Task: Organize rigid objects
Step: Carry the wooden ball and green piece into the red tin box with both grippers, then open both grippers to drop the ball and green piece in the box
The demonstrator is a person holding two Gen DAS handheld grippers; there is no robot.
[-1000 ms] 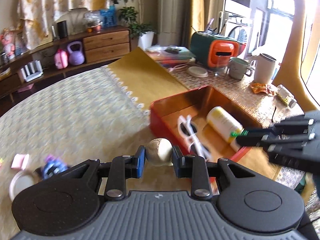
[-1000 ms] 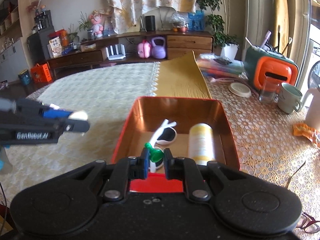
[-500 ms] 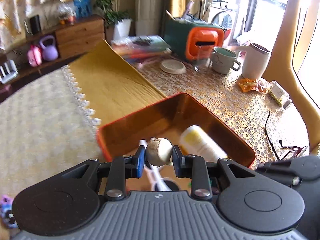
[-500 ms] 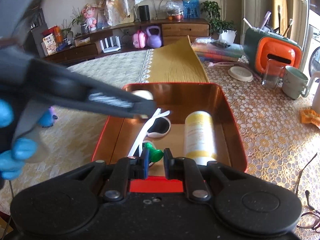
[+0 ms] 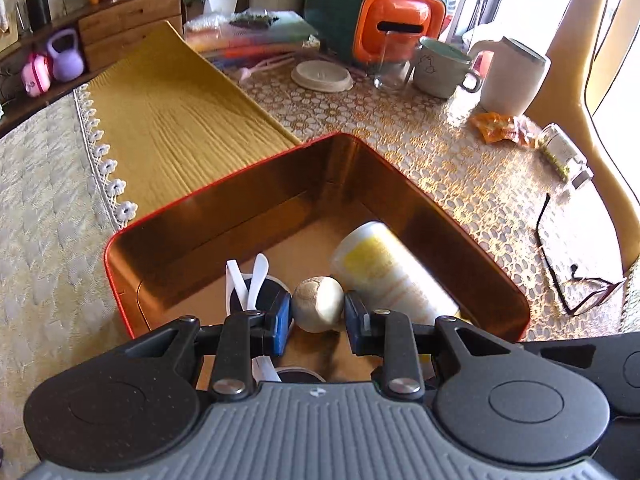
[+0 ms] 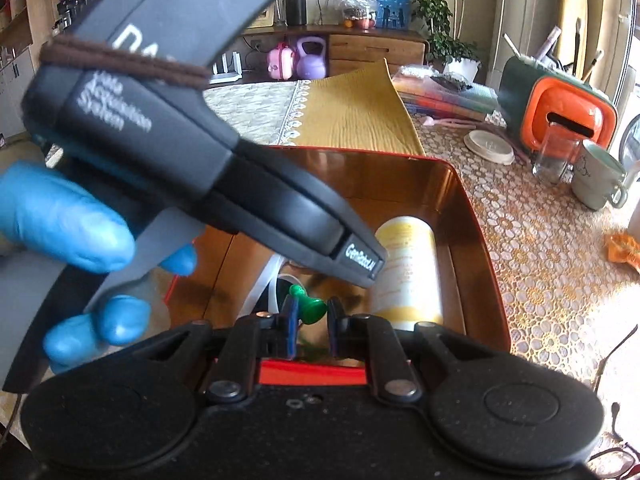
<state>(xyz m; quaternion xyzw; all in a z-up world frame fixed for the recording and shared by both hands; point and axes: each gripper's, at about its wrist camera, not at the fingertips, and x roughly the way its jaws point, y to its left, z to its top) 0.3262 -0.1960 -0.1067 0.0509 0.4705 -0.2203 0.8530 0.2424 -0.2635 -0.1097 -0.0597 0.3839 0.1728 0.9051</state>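
Left gripper [image 5: 317, 314] clamps a round, matte beige ball [image 5: 317, 304] over the glossy copper-lined red tin [image 5: 248, 216]. Right gripper [image 6: 311, 316] pinches a small green plastic peg [image 6: 308, 305] above the same tin, beside the smooth yellow-white cylinder [image 6: 406, 264].

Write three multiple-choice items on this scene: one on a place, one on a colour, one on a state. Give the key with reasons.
1. Where does the yellow-labelled bottle lie?
A. inside the red tin
B. on the yellow runner
C. beside the mug

2. What colour is the pin in the right gripper?
A. red
B. green
C. white

3. What state is the left gripper in?
A. open and empty
B. shut on the pale ball
C. shut on the sunglasses

Key: 1 A, it lies on its side on the tin's floor; 2 B, it is green; 3 B, both pads press on the ball.
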